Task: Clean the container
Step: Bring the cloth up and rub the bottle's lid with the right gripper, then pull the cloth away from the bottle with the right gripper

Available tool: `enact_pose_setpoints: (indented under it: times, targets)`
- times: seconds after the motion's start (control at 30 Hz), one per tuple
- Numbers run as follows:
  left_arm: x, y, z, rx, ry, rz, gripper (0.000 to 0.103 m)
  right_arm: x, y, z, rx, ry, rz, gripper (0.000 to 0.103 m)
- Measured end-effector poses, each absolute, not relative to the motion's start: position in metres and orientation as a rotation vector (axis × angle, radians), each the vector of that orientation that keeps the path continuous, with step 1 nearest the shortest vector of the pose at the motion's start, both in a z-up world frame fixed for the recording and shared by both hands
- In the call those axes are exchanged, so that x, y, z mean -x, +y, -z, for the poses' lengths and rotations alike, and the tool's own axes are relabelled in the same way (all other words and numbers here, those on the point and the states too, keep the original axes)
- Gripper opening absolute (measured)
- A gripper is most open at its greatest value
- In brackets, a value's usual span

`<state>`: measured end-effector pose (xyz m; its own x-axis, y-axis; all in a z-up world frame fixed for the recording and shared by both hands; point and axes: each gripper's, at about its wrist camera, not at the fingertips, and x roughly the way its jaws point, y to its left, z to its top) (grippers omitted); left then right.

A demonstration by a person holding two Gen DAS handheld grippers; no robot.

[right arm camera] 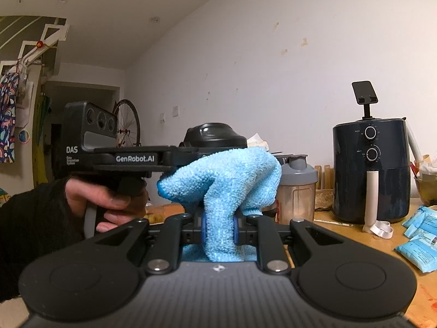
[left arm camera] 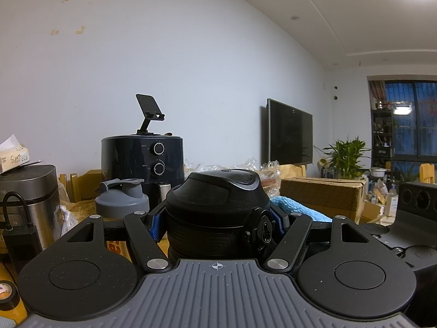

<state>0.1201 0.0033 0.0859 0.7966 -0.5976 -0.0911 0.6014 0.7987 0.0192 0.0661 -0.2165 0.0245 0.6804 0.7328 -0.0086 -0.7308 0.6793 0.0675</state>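
Observation:
A black container (left arm camera: 215,199) with a domed flip lid stands upright between the blue pads of my left gripper (left arm camera: 217,224), which is shut on its body. Behind its right side shows a light blue fluffy cloth (left arm camera: 297,207). In the right wrist view my right gripper (right arm camera: 220,229) is shut on that blue cloth (right arm camera: 232,175), whose bunched top lies against the container (right arm camera: 215,134) just under the lid. A hand (right arm camera: 103,199) in a dark sleeve holds the left gripper (right arm camera: 188,155) level from the left.
A dark air fryer (right arm camera: 371,169) and a shaker bottle (right arm camera: 296,191) with a grey lid stand behind on the wooden table (right arm camera: 341,235). Blue packets (right arm camera: 420,235) lie at the right. A steel cooker (left arm camera: 27,191) stands left; a cardboard box (left arm camera: 322,194) stands behind right.

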Motion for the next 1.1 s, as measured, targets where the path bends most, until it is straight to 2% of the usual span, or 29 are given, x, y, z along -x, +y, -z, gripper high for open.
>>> enact_pose_setpoints:
  times: [1.1]
  targets:
    - [-0.121,0.007,-0.084,-0.039,0.085,0.645,0.068,-0.038,-0.257,-0.008,-0.055,0.093,-0.713,0.014]
